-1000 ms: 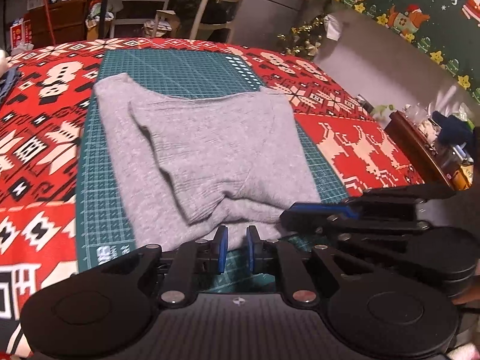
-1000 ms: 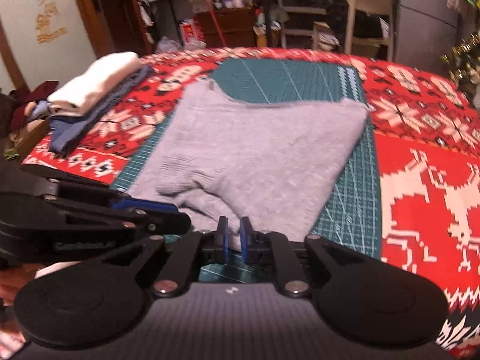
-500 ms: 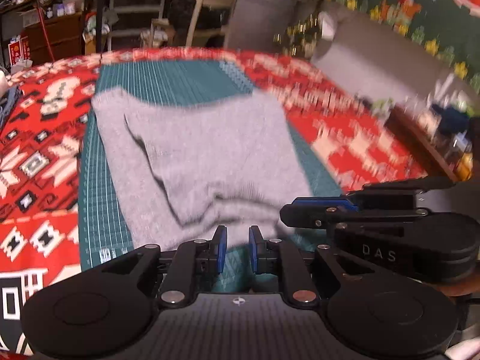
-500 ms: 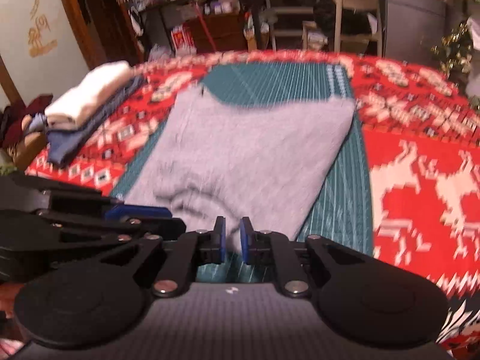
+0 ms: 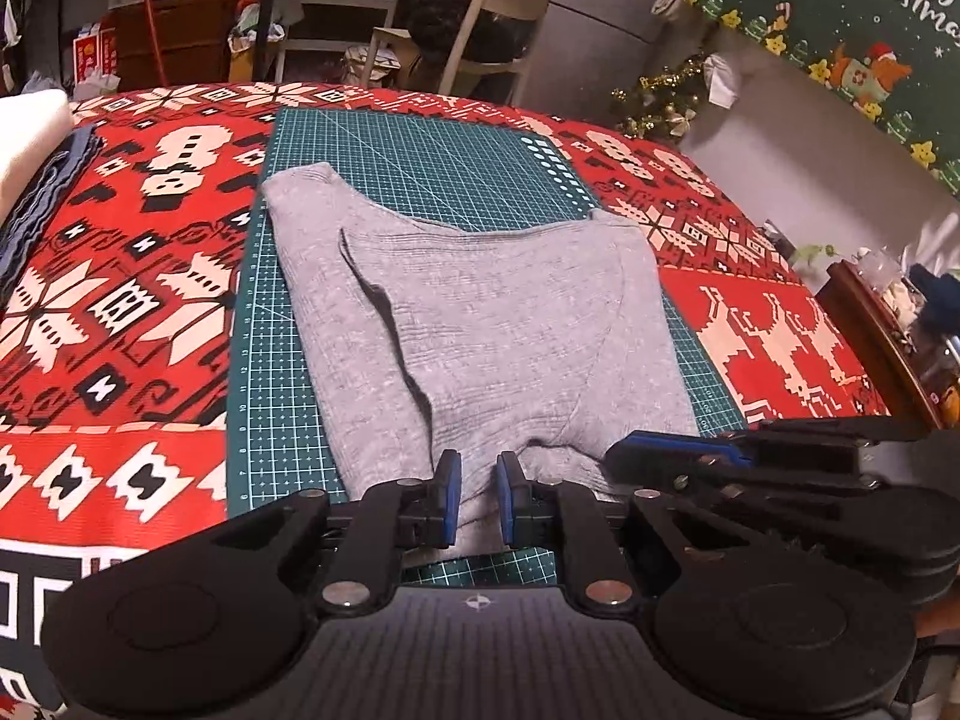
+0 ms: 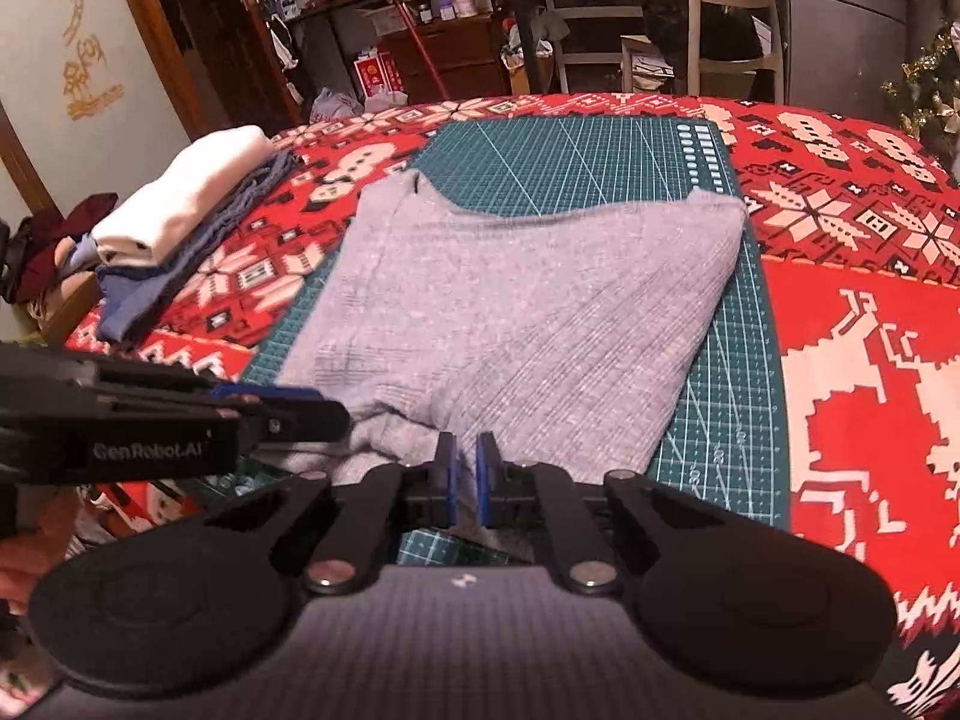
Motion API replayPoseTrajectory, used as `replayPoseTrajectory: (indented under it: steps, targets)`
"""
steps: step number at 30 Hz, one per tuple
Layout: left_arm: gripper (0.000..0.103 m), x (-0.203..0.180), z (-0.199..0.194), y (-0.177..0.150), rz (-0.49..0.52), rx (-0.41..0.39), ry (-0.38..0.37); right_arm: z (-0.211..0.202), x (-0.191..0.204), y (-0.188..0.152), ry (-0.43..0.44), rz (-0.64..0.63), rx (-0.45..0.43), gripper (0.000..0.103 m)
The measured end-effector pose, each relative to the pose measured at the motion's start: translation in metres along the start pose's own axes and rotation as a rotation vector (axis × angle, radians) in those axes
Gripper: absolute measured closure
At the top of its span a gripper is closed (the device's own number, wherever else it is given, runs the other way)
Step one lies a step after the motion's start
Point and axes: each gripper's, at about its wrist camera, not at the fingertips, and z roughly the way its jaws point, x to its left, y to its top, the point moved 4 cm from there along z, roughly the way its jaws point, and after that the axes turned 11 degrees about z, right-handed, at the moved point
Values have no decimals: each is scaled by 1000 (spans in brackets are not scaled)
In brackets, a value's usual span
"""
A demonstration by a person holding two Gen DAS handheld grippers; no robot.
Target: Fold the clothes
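A grey knit sweater (image 5: 510,330) (image 6: 528,312) lies partly folded on a green cutting mat (image 5: 420,156) (image 6: 570,150). Its near edge bunches up toward both grippers. My left gripper (image 5: 477,495) sits at that near edge with grey cloth filling the narrow gap between its blue pads. My right gripper (image 6: 465,480) is just to its right on the same edge. Its jaws are closing on a fold of the sweater, with only a thin gap left. Each gripper shows side-on in the other's view: the right gripper (image 5: 618,456) and the left gripper (image 6: 336,417).
The mat lies on a red patterned Christmas tablecloth (image 6: 840,300). A pile of folded clothes (image 6: 180,204), white on top of blue, sits at the table's left. A low wooden side table (image 5: 870,324) stands to the right. A chair (image 6: 732,0) and shelves are behind the table.
The left wrist view has shifted, and the sweater sits further right and higher in it. The right gripper's pads have drawn slightly closer together. The sweater's near edge stays bunched at both grippers.
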Motion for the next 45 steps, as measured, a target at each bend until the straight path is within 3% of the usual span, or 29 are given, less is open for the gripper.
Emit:
replayPoseTrajectory:
  steps: [4, 9, 12, 16, 18, 20, 21, 25, 29, 33, 38, 41, 45]
  targets:
    - [89, -3, -3, 9, -2, -31, -17, -2, 7, 15, 1, -20, -45, 96]
    - [89, -6, 1, 9, 21, -28, -7, 27, 12, 11, 12, -4, 21, 96]
    - [89, -3, 1, 2, 23, -14, -10, 22, 14, 4, 23, -20, 30, 95]
    - [76, -2, -5, 2, 18, -35, -27, 1, 10, 7, 26, 5, 18, 92]
    - [66, -5, -9, 5, 26, -59, -40, -10, 5, 11, 8, 14, 9, 88]
    - [59, -7, -8, 8, 40, -68, -41, -15, 0, 14, -17, 22, 13, 69]
    - [55, -8, -6, 9, 47, -68, -39, -14, -2, 14, -24, 16, 17, 65]
    - [53, -1, 8, 8, 10, -36, -43, -3, -10, 14, -76, 23, 43, 48]
    - [52, 9, 14, 6, -27, -15, -64, 4, -17, 10, -25, 50, 67, 23]
    - [51, 10, 14, 5, -24, -14, -75, 5, -16, 8, 0, 36, 69, 15]
    - [39, 6, 4, 13, -43, 18, -20, -13, -14, 12, -60, 27, 14, 1]
    - [29, -1, -9, 21, 11, -34, 20, -28, -10, 20, -97, -14, -40, 1]
    - [29, -4, -13, 33, 64, -26, 42, -38, -11, 30, -141, -18, -39, 1]
